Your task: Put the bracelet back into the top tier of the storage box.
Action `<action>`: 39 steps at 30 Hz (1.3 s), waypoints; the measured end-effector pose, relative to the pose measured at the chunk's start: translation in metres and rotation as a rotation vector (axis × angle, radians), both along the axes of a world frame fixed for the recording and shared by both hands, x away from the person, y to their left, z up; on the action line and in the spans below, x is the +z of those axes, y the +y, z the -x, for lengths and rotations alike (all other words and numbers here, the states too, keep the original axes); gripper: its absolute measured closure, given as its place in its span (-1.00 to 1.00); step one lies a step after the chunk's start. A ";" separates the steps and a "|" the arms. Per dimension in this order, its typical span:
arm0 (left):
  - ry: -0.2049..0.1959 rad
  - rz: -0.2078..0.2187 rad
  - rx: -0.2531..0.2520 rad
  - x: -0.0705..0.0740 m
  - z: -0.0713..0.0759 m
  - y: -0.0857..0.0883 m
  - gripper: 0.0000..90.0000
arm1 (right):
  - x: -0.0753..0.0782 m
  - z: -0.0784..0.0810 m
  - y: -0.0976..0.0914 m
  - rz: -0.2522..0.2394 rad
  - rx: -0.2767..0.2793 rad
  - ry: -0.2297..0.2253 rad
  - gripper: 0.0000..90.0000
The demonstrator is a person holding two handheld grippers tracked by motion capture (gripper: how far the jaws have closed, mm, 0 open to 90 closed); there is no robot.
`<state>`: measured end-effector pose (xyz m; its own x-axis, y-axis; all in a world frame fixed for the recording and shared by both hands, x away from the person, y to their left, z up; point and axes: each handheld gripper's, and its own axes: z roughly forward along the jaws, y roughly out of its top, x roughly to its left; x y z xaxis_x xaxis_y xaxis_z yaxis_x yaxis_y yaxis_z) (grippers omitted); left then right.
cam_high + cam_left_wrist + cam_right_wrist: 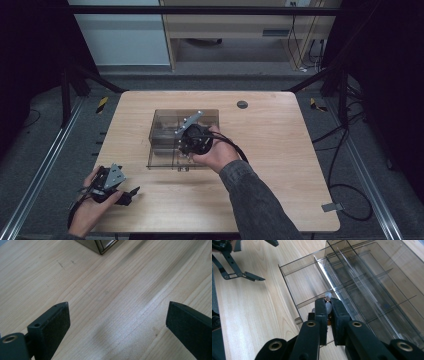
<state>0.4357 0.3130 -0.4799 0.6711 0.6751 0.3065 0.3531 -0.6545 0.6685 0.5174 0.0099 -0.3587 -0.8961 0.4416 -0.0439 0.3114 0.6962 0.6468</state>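
Small clear object [328, 305] is being pinched by right gripper [328, 308] over the organizer box [165, 117] drawer, not yet dropped; left gripper [117, 320] idling wide open, empty, near box.

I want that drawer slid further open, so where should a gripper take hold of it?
Grip the small knob on the drawer front, coming from the table's near side. It juts out, and the right gripper pinches it there.

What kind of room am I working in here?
Likely a lab recording station: a wooden table inside a dark metal frame, cables trailing over grey carpet, and a clear drawer organizer set out for handheld grippers.
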 end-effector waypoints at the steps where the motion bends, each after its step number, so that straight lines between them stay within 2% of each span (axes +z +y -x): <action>1: -0.001 -0.001 -0.001 0.000 0.000 0.000 -0.88 | -0.001 0.000 0.001 0.003 -0.002 0.001 0.88; 16: 0.000 -0.002 -0.004 0.000 0.000 -0.001 -0.88 | -0.013 -0.006 0.009 0.050 -0.009 0.017 0.88; 31: -0.002 0.000 -0.003 0.000 0.000 -0.001 -0.88 | -0.035 -0.012 0.019 0.090 -0.012 0.046 0.88; 35: 0.000 -0.002 -0.006 0.000 0.000 -0.001 -0.88 | -0.035 -0.013 0.018 0.085 -0.015 0.049 0.77; 39: -0.003 -0.001 -0.004 0.000 0.000 -0.001 -0.88 | -0.026 -0.011 0.012 0.035 -0.029 0.039 0.64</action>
<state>0.4358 0.3123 -0.4796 0.6730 0.6719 0.3093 0.3481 -0.6566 0.6691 0.5288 0.0221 -0.3851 -0.8841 0.4666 -0.0245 0.3569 0.7081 0.6093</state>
